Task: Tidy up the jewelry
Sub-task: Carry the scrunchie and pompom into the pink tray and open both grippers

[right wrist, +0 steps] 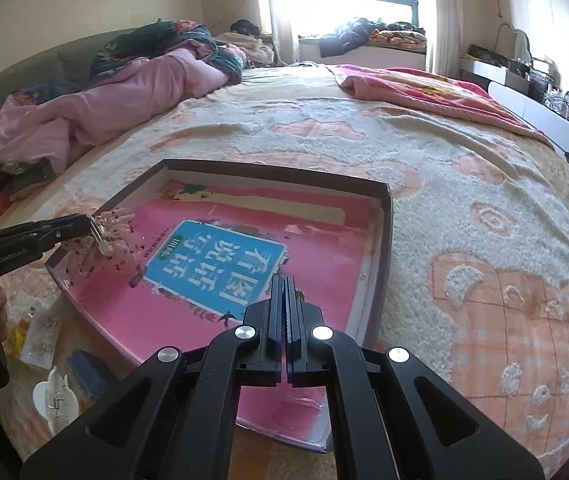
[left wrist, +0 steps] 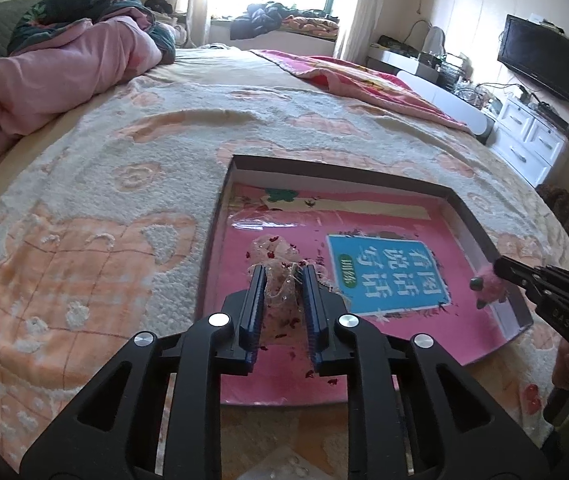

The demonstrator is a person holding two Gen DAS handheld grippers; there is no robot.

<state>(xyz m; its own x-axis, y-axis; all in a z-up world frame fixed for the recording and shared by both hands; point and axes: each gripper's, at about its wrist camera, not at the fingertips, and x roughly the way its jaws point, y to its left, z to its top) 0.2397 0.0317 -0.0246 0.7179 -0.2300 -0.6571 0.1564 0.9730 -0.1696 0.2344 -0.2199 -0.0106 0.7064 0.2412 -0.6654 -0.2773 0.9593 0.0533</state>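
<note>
Shallow box on the bed, both grippers working over it.

The dark-rimmed box point(left wrist: 480, 240) lies on the bed's blanket point(left wrist: 132, 152), its floor a pink printed sheet with a blue label point(right wrist: 216, 264). Over the box's near-left part, the left gripper point(left wrist: 283, 270) clasps a sheer sequinned hair bow point(left wrist: 280, 256). At the box's right wall, the right gripper point(right wrist: 285, 280), clenched, pinches a pink fuzzy ornament point(left wrist: 488, 284).

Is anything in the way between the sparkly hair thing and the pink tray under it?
Nothing visible. The left hand-held gripper holds the sheer scrunchie just above the tray, over a bare pink patch beside the blue label.
</note>
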